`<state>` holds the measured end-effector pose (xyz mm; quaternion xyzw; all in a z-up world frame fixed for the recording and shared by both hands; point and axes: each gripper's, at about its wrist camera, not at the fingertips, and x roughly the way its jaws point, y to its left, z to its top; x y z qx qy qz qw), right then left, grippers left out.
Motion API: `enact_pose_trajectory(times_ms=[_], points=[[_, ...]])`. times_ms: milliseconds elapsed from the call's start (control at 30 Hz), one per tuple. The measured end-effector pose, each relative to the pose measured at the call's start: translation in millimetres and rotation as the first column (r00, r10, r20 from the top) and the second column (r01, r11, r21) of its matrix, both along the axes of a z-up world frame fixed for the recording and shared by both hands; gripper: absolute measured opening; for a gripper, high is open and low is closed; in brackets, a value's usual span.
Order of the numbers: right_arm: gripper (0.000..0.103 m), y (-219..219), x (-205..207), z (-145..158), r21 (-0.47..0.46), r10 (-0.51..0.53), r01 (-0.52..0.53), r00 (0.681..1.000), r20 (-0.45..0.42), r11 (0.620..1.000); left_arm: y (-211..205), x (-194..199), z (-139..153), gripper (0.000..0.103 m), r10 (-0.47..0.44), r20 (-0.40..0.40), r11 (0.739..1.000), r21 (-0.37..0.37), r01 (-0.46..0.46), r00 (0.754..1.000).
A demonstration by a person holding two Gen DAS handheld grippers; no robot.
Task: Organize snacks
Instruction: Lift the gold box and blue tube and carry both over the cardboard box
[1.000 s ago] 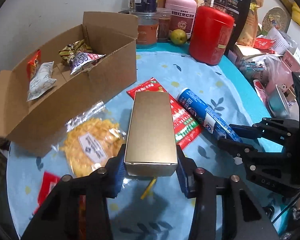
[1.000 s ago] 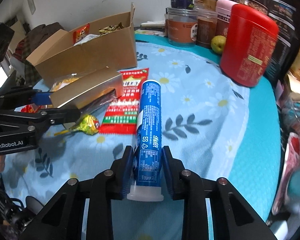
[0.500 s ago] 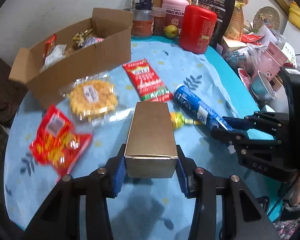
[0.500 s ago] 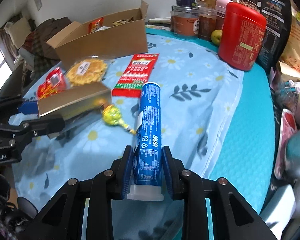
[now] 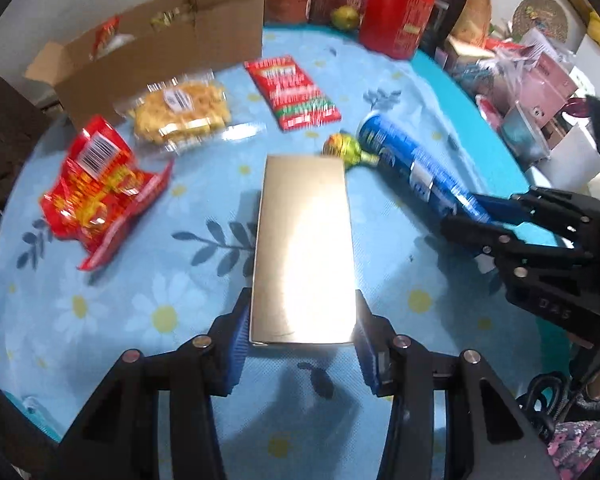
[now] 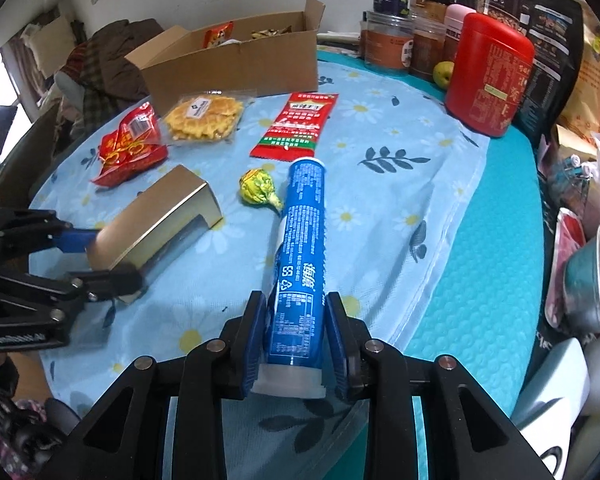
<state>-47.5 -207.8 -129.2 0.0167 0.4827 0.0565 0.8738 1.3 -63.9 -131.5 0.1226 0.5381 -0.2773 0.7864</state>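
Left tongs (image 5: 302, 344) clamp the gold box (image 5: 303, 248), long axis aimed at the cardboard carton (image 5: 160, 44) beyond (left hand nearer). Right tongs (image 6: 296, 344) are easing open around the blue tube (image 6: 300, 256).

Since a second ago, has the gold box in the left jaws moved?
Yes. The gold box has pulled back toward the near edge, away from the cardboard box; the red-green packet it covered now lies clear.

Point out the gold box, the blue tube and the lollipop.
gold box (image 5: 304, 248): left wrist view, middle of its top face.
blue tube (image 6: 300, 248): right wrist view, middle of its printed side.
lollipop (image 6: 256, 187): right wrist view, its wrapped yellow-green head.
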Motion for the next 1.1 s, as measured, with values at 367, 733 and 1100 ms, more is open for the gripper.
enact_pose_trajectory(times_ms=[367, 733, 1100], points=[[0.042, -4.7, 18.9, -2.7, -0.030, 0.001, -0.001, 1.000, 0.003, 1.000, -19.2, 12.1, -7.1, 0.059, 0.007, 0.091, 0.998, 0.064, -0.013, 0.996], [0.029, -9.9, 24.4, -9.1, 0.028, -0.009, 0.008, 1.000, 0.011, 1.000, -8.6, 25.9, -4.3, 0.044, 0.100, 0.086, 0.995, -0.013, -0.099, 0.991], [0.028, -8.8, 15.2, -1.1, 0.096, -0.014, 0.013, 1.000, 0.011, 0.995, 0.2, 18.0, 5.4, 0.044, 0.097, 0.055, 0.994, -0.060, -0.094, 0.994]])
